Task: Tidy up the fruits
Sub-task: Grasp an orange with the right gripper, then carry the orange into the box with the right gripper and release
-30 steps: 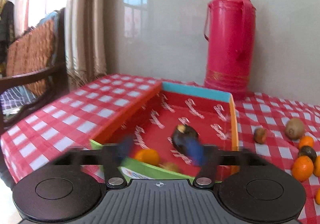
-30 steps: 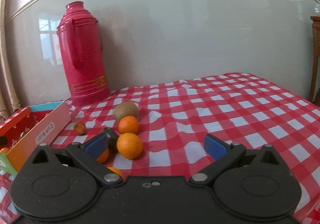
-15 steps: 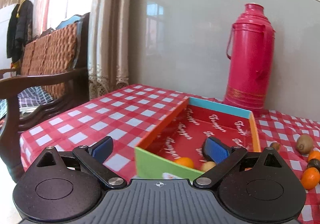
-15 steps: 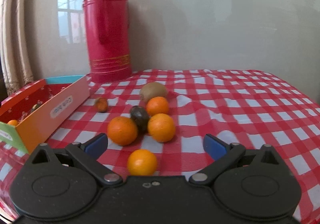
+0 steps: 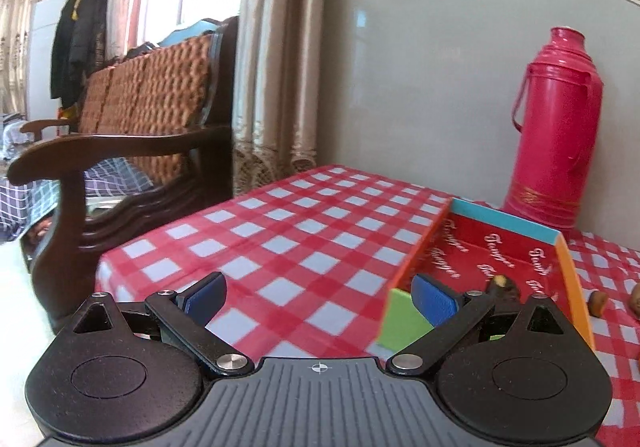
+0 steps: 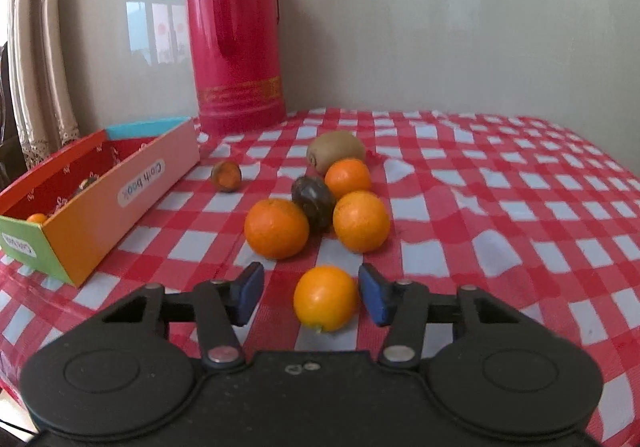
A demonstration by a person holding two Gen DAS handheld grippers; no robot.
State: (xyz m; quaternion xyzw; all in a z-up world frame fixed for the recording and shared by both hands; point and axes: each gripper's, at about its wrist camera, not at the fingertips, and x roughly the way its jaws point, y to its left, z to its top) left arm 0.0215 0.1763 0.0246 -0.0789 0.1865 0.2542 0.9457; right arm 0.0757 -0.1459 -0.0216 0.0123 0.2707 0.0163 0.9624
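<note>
In the right wrist view my right gripper (image 6: pixel 312 291) is low over the checked cloth, its jaws closing around a small orange (image 6: pixel 325 297). The right pad is at the fruit's side, while a gap remains at the left pad. Beyond it lie two larger oranges (image 6: pixel 276 228) (image 6: pixel 361 221), a third orange (image 6: pixel 347 177), a dark fruit (image 6: pixel 313 201), a kiwi (image 6: pixel 335 150) and a small brown fruit (image 6: pixel 226 176). The colourful box (image 6: pixel 100 223) holds a small orange (image 6: pixel 37 218). My left gripper (image 5: pixel 320 297) is open and empty, left of the box (image 5: pixel 404 319), which holds a dark fruit (image 5: pixel 505 287).
A tall red thermos (image 6: pixel 236 31) stands at the wall behind the box, also in the left wrist view as the thermos (image 5: pixel 554 127). A dark wooden chair (image 5: pixel 120 151) with a woven cushion sits off the table's left edge, next to curtains.
My left gripper swung left, away from above the box, which now sits at its right. My right gripper came nearer the fruits and its jaws narrowed around the nearest orange.
</note>
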